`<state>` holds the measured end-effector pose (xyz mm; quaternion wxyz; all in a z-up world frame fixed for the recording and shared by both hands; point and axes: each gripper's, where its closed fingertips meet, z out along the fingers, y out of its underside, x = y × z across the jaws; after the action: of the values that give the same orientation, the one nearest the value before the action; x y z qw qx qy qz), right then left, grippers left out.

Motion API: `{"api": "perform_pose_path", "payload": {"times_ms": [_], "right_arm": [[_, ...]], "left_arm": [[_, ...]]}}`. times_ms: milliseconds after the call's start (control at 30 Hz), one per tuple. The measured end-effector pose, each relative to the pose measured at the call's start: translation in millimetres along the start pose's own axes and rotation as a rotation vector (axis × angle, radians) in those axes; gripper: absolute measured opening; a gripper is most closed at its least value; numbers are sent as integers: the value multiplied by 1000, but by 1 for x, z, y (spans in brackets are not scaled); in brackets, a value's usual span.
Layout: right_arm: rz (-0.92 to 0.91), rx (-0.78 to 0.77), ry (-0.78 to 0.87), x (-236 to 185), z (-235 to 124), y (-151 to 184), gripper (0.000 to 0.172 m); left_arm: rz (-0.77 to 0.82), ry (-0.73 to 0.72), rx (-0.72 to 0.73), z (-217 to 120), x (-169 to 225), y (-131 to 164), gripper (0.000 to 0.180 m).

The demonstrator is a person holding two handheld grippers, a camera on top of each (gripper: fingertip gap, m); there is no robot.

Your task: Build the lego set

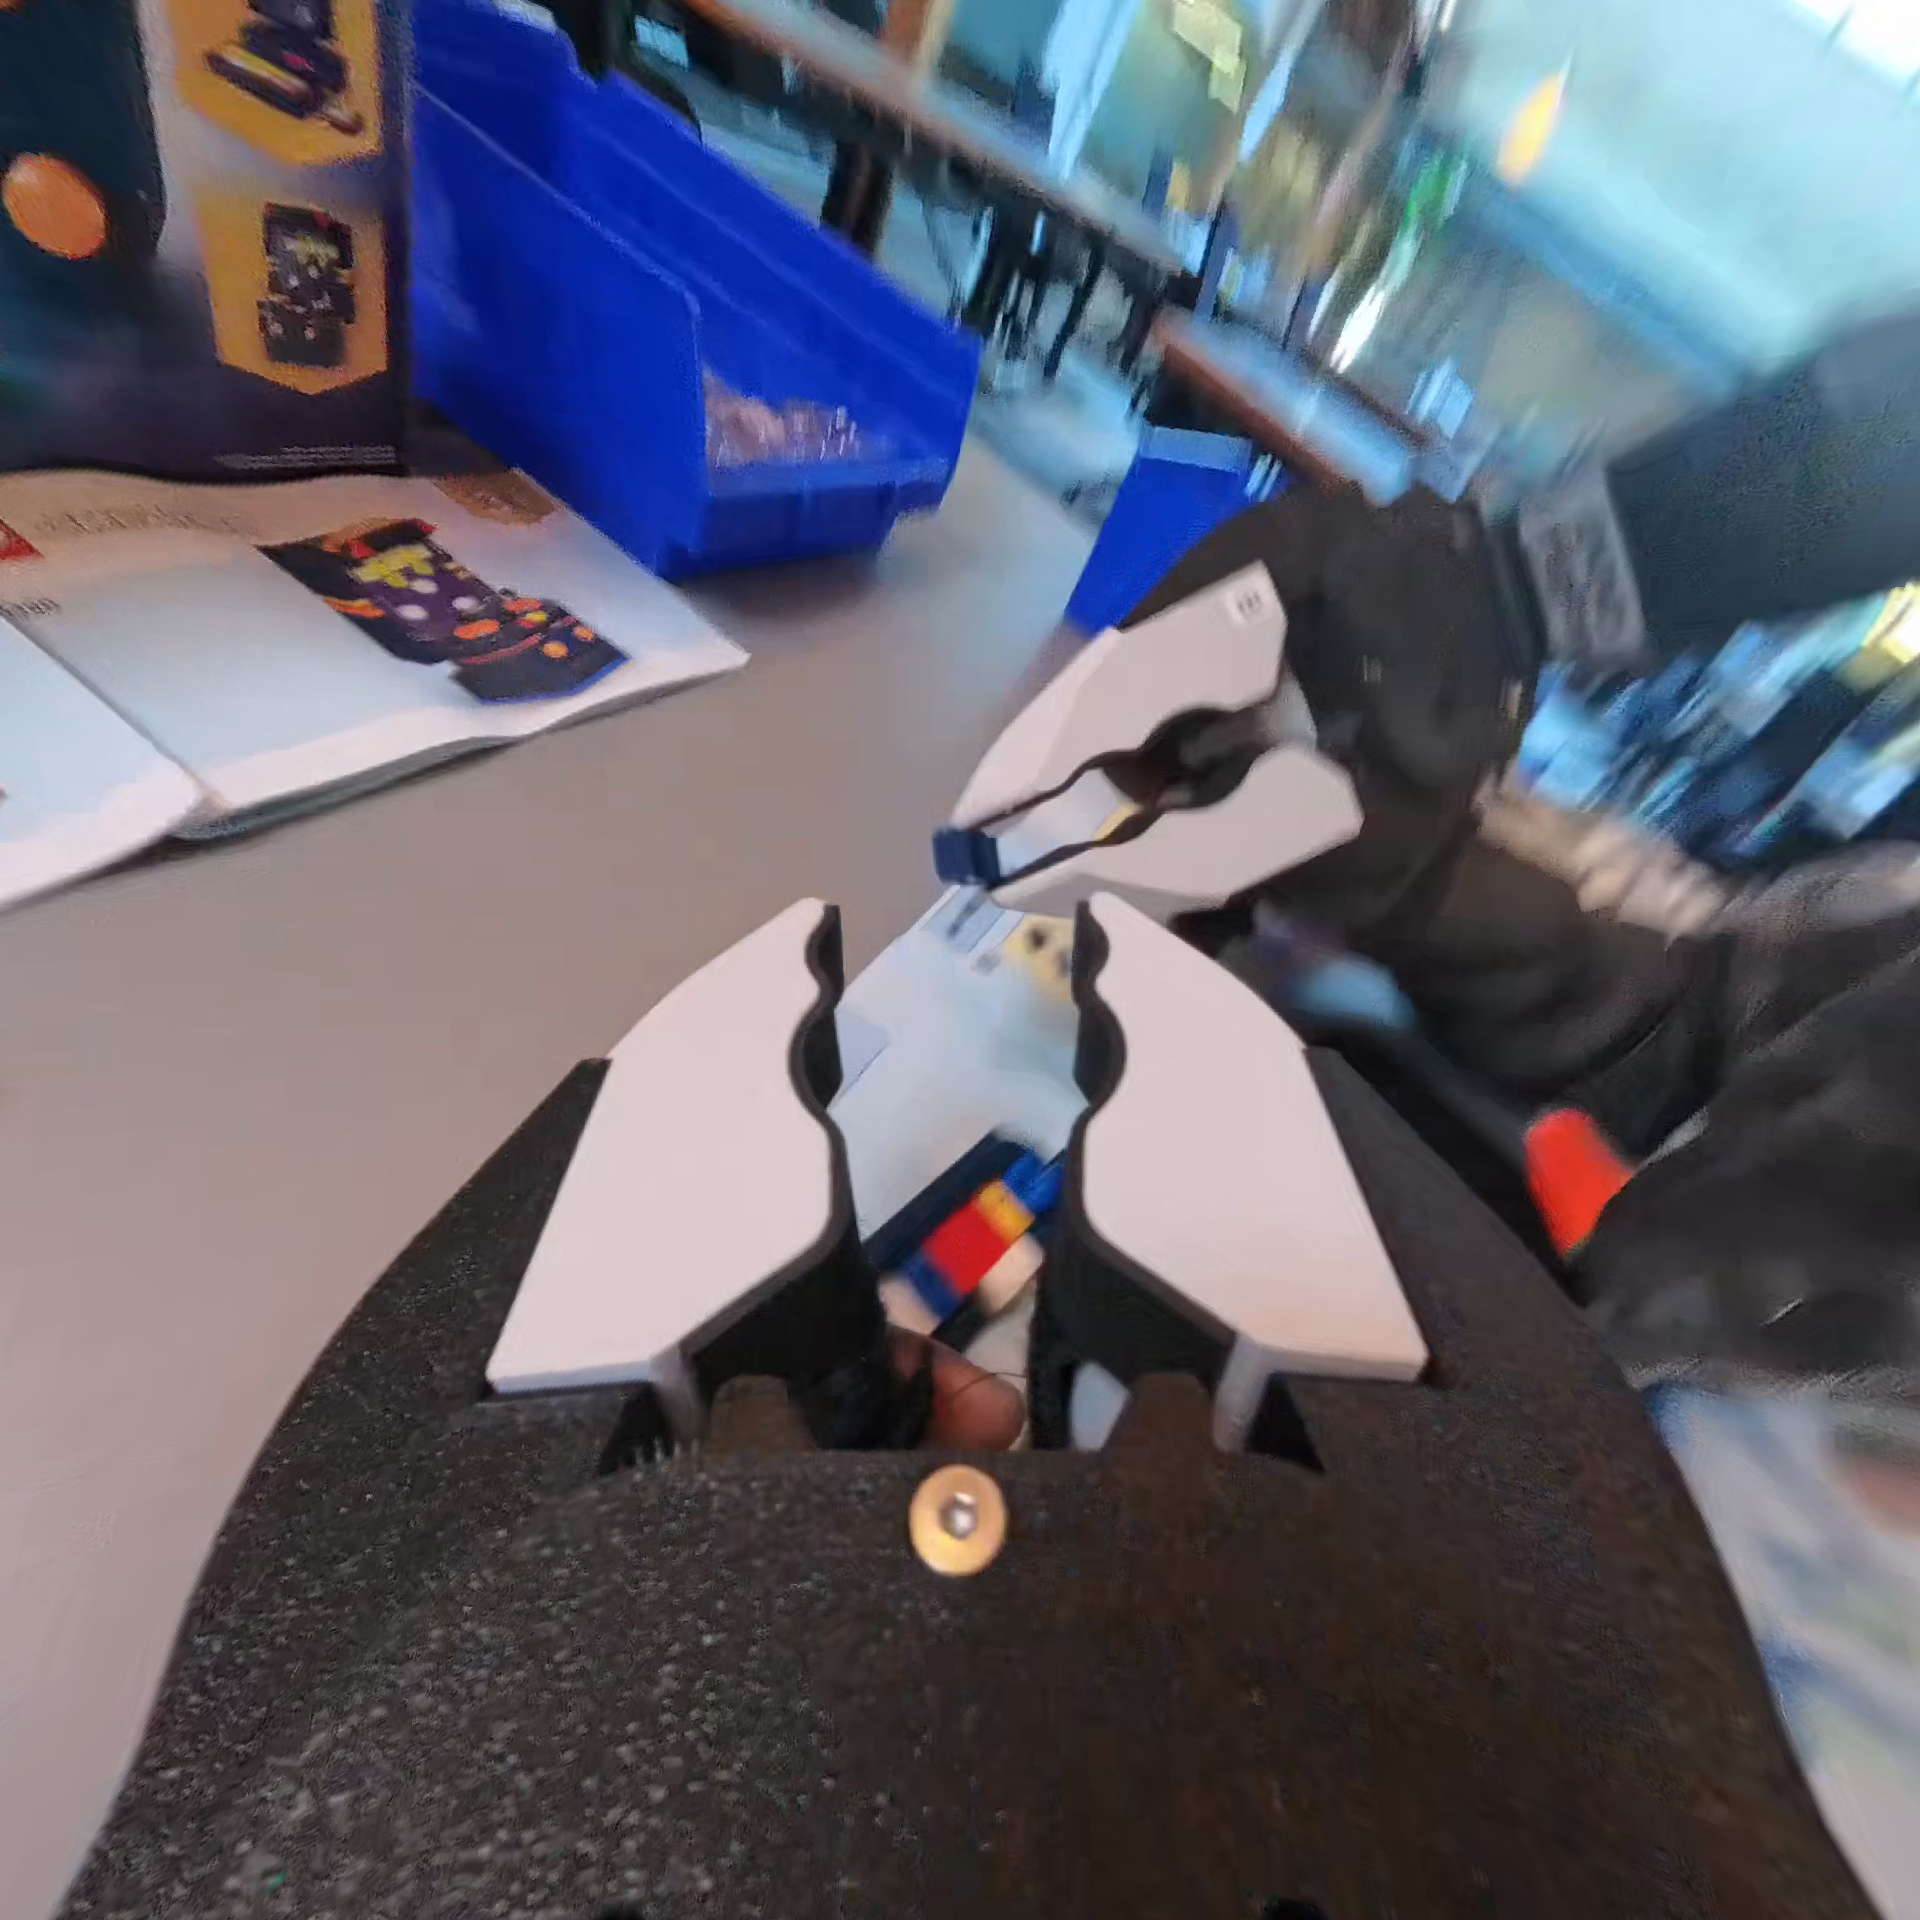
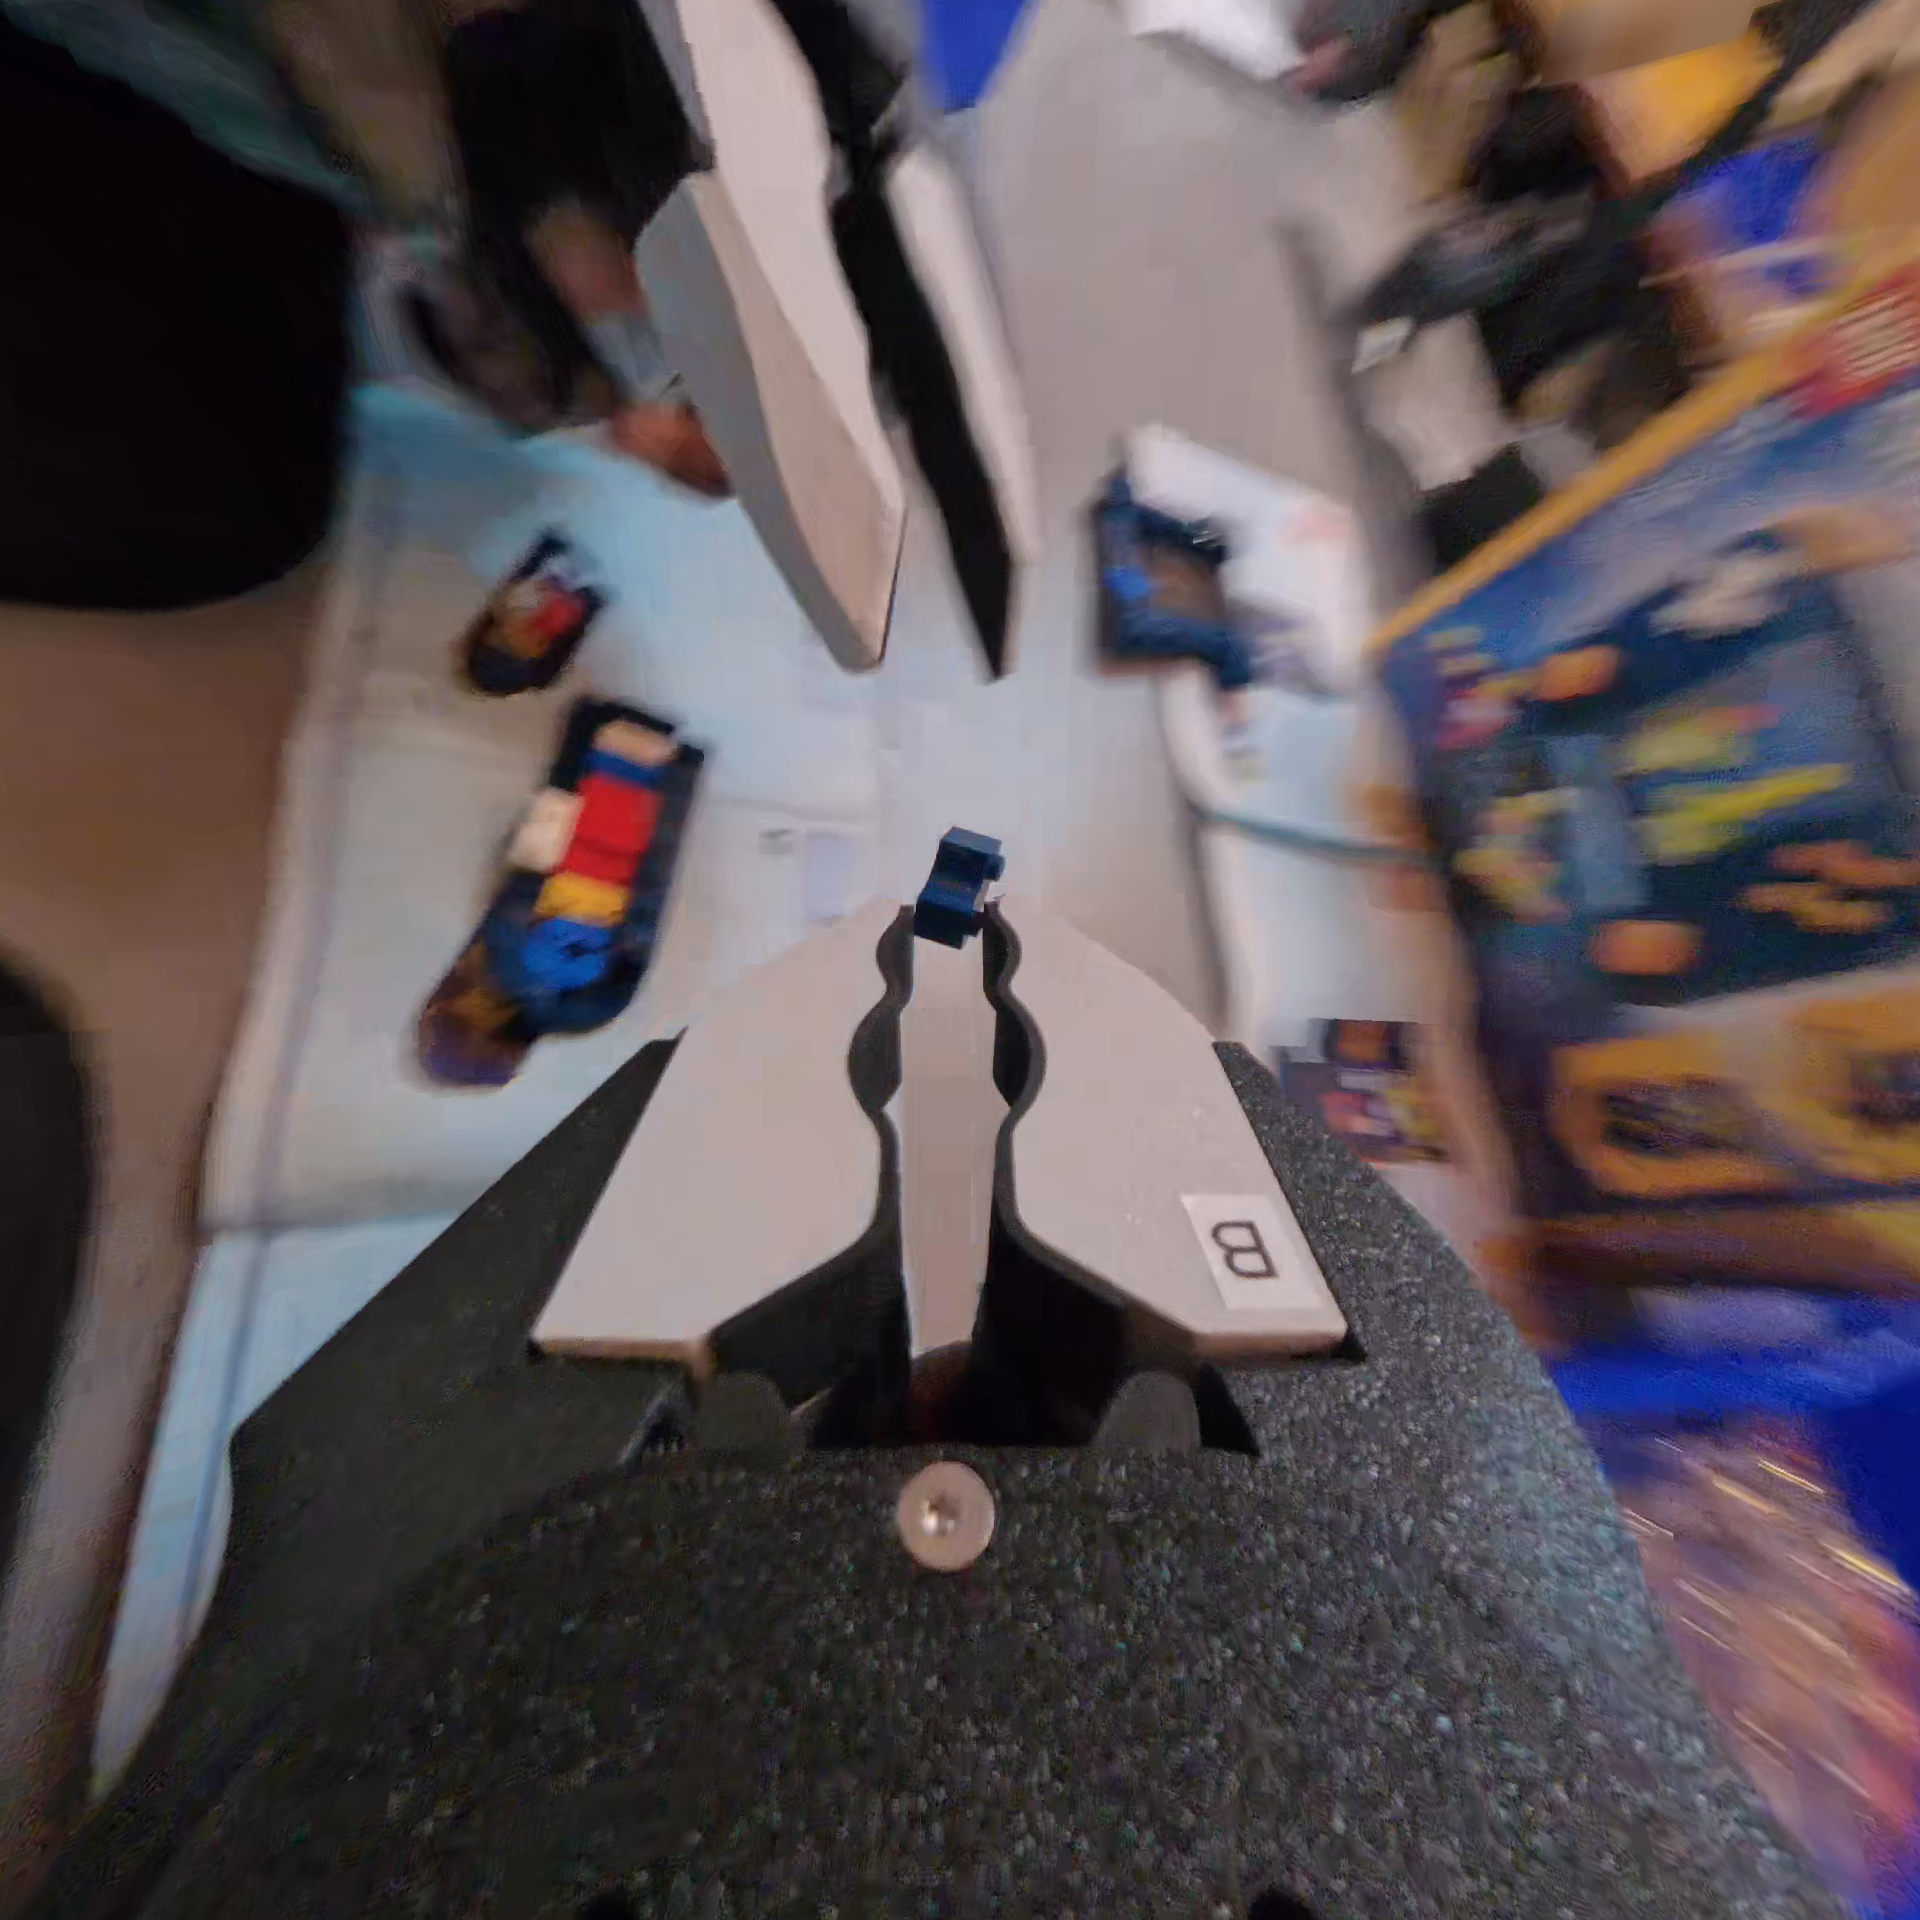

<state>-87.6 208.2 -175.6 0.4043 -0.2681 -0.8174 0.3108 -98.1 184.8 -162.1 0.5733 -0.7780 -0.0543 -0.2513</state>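
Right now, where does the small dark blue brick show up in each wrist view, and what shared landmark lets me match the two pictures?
Left wrist view: the small dark blue brick is right of centre, pinched at the tips of the right gripper.
Right wrist view: it sits just above centre, between that view's own fingertips.
Shared landmark: the multicoloured brick assembly lying on white paper.

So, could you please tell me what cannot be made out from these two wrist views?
- Left wrist view: the brick model is mostly hidden behind the left tool's open fingers.
- Left wrist view: contents of the blue bin are blurred by motion.
- Right wrist view: the printed box is smeared by motion blur.
- Both views: the exact shape of the small blue brick gripped by the right tool is too small to tell.
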Motion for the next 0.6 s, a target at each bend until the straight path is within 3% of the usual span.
{"api": "perform_pose_path", "payload": {"times_ms": [67, 200, 333, 500, 600], "right_arm": [[-5, 26, 161, 13, -6, -22, 13], [89, 114, 210, 14, -9, -46, 13], [129, 150, 202, 12, -10, -55, 13], [154, 177, 204, 12, -13, -63, 13], [159, 316, 139, 8, -22, -78, 13]], "left_arm": [[-149, 75, 117, 2, 11, -12, 34], [-298, 192, 283, -2, 23, -30, 22], [-327, 227, 340, -7, 23, -34, 10], [-310, 280, 372, -10, 29, -38, 8], [-367, 424, 425, -18, 39, -44, 8]]}}
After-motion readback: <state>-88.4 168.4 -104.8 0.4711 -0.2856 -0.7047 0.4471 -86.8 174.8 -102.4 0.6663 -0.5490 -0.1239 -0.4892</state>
